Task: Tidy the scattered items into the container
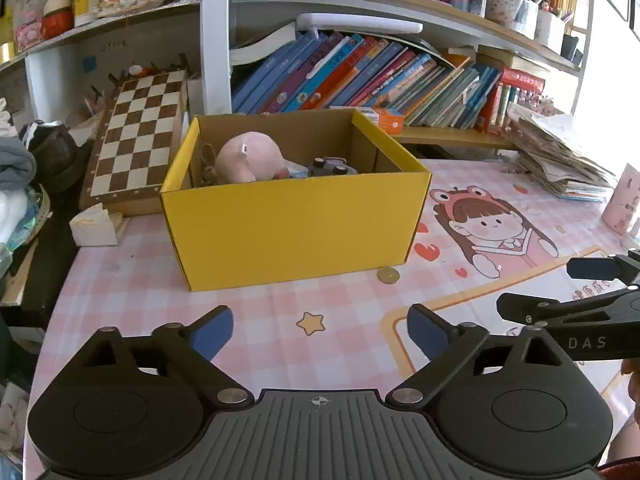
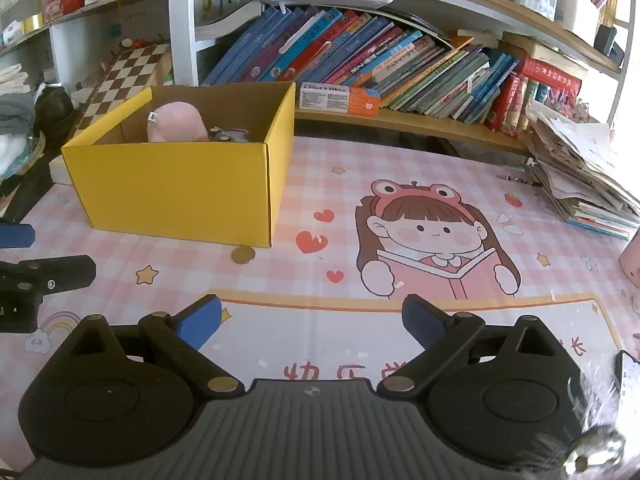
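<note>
A yellow cardboard box (image 1: 292, 224) stands on the pink checked mat, also in the right wrist view (image 2: 176, 184). Inside lie a pink plush toy (image 1: 244, 156) and a small grey toy car (image 1: 332, 166); they also show in the right wrist view, plush (image 2: 176, 122) and car (image 2: 230, 134). A round coin (image 1: 388, 275) lies on the mat by the box's near right corner, also in the right wrist view (image 2: 243, 255). My left gripper (image 1: 320, 330) is open and empty, in front of the box. My right gripper (image 2: 312, 318) is open and empty, right of the box.
A chessboard (image 1: 136, 140) leans left of the box, with a white tissue box (image 1: 96, 228) below it. A shelf of books (image 2: 380, 68) runs behind. A stack of papers (image 2: 580, 176) sits at the right. A pink cup (image 1: 624, 204) stands at the far right.
</note>
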`<action>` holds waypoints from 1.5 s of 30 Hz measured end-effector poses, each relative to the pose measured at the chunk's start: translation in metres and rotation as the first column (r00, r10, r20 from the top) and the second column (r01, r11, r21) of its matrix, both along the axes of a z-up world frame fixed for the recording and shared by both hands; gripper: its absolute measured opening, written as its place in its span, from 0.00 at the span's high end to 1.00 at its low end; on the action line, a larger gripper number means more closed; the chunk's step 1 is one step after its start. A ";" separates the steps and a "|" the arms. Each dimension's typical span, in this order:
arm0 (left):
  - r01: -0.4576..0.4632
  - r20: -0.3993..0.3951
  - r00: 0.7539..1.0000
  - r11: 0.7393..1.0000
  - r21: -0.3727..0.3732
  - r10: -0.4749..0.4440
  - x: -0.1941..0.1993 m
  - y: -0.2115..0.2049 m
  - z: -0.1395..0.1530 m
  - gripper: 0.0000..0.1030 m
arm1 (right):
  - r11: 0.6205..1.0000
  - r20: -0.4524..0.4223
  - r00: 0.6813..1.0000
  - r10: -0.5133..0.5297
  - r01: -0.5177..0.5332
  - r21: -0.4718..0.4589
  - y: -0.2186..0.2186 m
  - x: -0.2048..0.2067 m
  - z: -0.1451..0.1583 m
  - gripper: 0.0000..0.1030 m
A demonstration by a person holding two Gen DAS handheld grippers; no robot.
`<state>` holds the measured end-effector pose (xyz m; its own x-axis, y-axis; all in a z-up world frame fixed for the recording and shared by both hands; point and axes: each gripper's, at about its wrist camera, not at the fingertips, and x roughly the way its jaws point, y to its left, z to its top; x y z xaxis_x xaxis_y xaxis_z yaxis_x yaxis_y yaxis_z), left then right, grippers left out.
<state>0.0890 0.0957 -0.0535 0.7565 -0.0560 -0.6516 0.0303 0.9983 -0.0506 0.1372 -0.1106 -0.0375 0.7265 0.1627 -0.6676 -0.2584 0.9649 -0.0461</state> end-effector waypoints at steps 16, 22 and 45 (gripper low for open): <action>0.017 0.002 1.000 1.000 -0.021 -0.017 0.000 -0.001 0.001 0.00 | 1.000 -0.002 1.000 0.005 -0.005 -0.005 0.002 -0.003 -0.001 0.05; 0.014 0.004 1.000 0.999 -0.038 -0.014 0.001 0.001 0.002 0.00 | 1.000 0.003 1.000 0.000 0.000 -0.009 0.003 -0.004 0.001 0.05; 0.008 -0.012 1.000 0.998 -0.058 -0.009 0.006 0.003 -0.002 0.00 | 1.000 -0.003 1.000 0.010 -0.010 -0.018 0.004 0.002 -0.001 0.05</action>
<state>0.0947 0.0990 -0.0551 0.7481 -0.1003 -0.6559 0.0378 0.9933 -0.1088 0.1392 -0.1063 -0.0386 0.7230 0.1578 -0.6726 -0.2684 0.9612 -0.0630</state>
